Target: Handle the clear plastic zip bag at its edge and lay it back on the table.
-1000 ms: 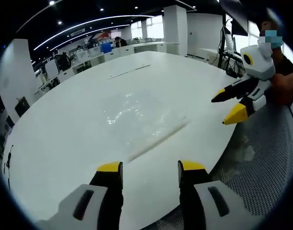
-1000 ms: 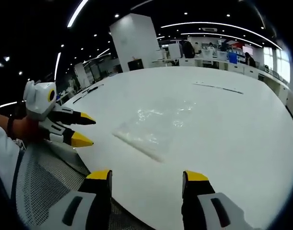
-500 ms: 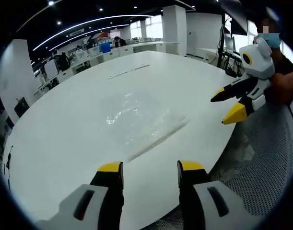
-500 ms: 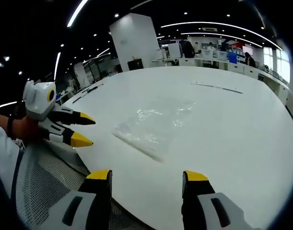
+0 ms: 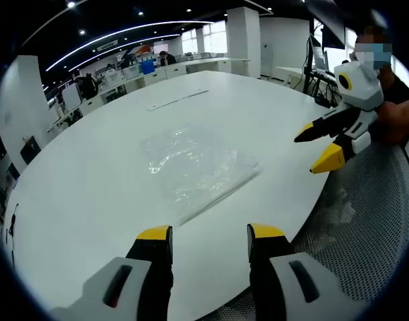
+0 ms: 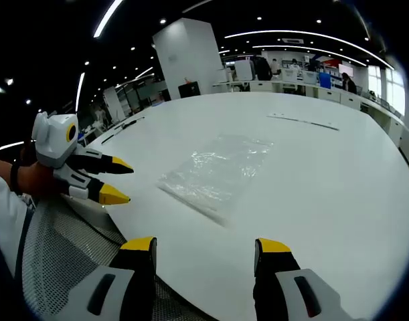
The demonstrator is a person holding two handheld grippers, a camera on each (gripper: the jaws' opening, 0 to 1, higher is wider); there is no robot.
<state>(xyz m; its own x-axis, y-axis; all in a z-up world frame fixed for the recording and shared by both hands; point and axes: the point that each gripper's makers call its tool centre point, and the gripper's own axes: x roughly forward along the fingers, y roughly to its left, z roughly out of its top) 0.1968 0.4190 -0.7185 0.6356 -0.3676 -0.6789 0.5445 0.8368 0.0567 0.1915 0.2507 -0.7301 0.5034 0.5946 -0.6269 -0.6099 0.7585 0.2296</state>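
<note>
Jaws of your left gripper (image 5: 209, 242) rose from the bottom of the left gripper view, spread apart with nothing between them, their yellow tips over the near part of the white table (image 5: 90, 174). The clear zip bag (image 5: 194, 165) lay flat on that table at the centre of the frame, apart from your tips, its crinkled plastic catching the ceiling light. Its straight zip edge (image 5: 221, 192) ran from lower left to upper right along the side nearest you. At the right of the frame your right gripper (image 5: 321, 147) hovered at the table's rim, jaws apart and holding nothing, well clear of the bag, with your hand (image 5: 397, 120) behind it. A grey mesh surface (image 5: 365, 227) filled the lower right. A thin pale strip (image 5: 177, 99) lay on the table beyond the bag, in the upper middle.

In the right gripper view, your right gripper (image 6: 206, 249) likewise came up from the bottom, jaws spread and empty, over the table's (image 6: 338, 187) near edge. The bag (image 6: 217, 170) lay flat at the centre, zip edge (image 6: 191, 202) toward the lower left. Your left gripper (image 6: 117, 180) sat at the left of the frame, jaws apart, its yellow tips pointing toward the bag without touching it. The mesh surface (image 6: 63, 247) showed at lower left, and the thin strip (image 6: 304, 122) lay at the upper right.
</note>
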